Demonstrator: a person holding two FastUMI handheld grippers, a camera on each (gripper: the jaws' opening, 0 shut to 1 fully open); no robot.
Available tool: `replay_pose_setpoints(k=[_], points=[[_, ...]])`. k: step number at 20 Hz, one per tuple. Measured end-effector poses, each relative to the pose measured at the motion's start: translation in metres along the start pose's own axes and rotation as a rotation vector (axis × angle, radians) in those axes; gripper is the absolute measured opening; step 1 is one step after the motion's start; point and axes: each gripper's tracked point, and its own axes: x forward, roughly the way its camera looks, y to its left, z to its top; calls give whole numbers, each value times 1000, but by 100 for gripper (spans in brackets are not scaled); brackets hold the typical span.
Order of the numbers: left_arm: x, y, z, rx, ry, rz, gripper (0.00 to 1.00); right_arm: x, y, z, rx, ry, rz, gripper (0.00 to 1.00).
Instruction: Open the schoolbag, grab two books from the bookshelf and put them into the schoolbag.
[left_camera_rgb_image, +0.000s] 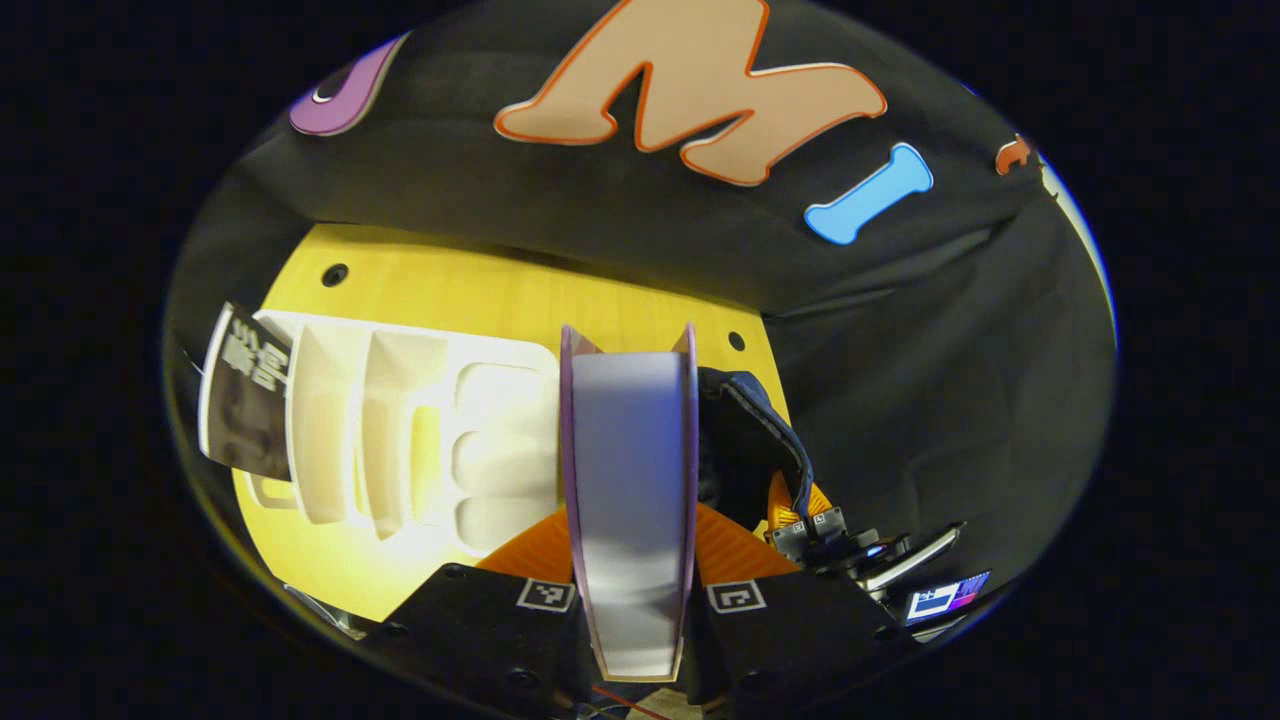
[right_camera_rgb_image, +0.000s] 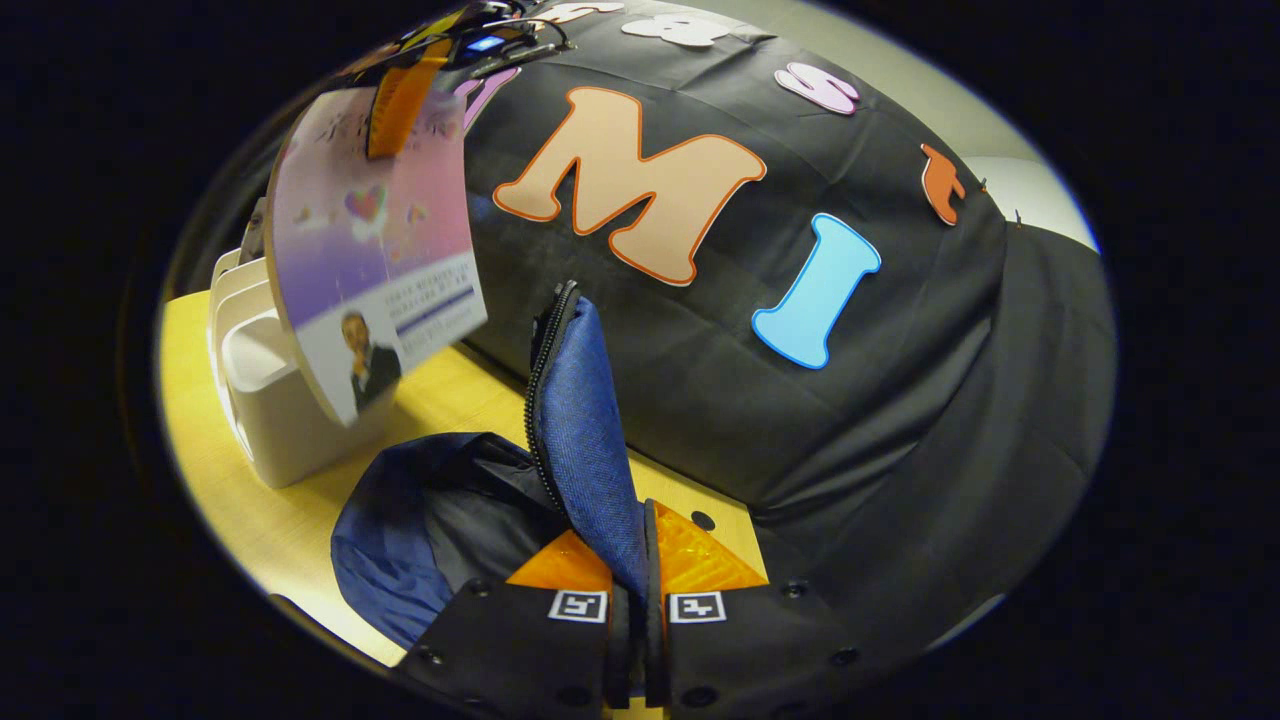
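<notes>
My left gripper (left_camera_rgb_image: 630, 545) is shut on a purple-covered book (left_camera_rgb_image: 630, 450), seen edge-on with its pale pages toward me. It hangs in the air between the white bookshelf (left_camera_rgb_image: 420, 430) and the dark blue schoolbag (left_camera_rgb_image: 745, 420). In the right gripper view the same book (right_camera_rgb_image: 375, 260) hangs from the left gripper (right_camera_rgb_image: 410, 90) above the bookshelf (right_camera_rgb_image: 275, 410). My right gripper (right_camera_rgb_image: 630, 560) is shut on the schoolbag's zip-edged flap (right_camera_rgb_image: 585, 430) and holds it upright, so the schoolbag (right_camera_rgb_image: 420, 530) gapes open below. The right gripper (left_camera_rgb_image: 840, 545) also shows at lower right beside the bag.
A dark-covered book (left_camera_rgb_image: 245, 400) leans in the far-left slot of the bookshelf. Shelf and bag rest on a yellow table (left_camera_rgb_image: 480, 290), whose bare top (right_camera_rgb_image: 250, 520) shows in front of the shelf. The black cloth wall stands close behind.
</notes>
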Motion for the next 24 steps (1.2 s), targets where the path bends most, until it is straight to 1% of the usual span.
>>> replay_pose_setpoints(k=[3, 5, 6, 7, 10, 11, 12, 14, 17, 18, 20, 21, 24], points=[[54, -4, -21, -29, 5, -55, 33, 1, 1, 1, 20, 0, 9, 9], [90, -7, -39, -74, 6, -97, 34, 2, 2, -1, 34, 4, 11, 9], [106, -12, -46, -93, 10, -128, 34, 1, 2, -2, 42, 6, 17, 9], [120, -16, -53, -112, 11, -156, 33, 2, 2, -2, 45, 8, 20, 6], [158, -29, -66, -144, 3, -216, 34, 2, 3, -1, 48, 3, 35, 6], [167, -31, -67, -151, 1, -233, 34, 3, 4, -1, 46, 2, 41, 5], [177, -36, -70, -154, -4, -248, 34, 3, 4, -1, 47, 2, 47, 6], [197, -49, -70, -164, -27, -292, 34, 3, 5, -1, 53, 0, 59, 6], [217, -51, -61, -197, -78, -355, 33, 4, 5, -2, 55, 4, 56, 6], [221, -52, -62, -202, -83, -371, 34, 4, 5, -4, 65, 9, 60, 6], [228, -53, -58, -203, -110, -392, 33, 6, 4, -4, 77, 13, 61, 6], [233, -53, -57, -205, -122, -399, 35, 7, 4, -4, 77, 15, 60, 6], [250, -58, -58, -230, -125, -424, 35, 13, 6, -7, 83, 28, 65, 5]])
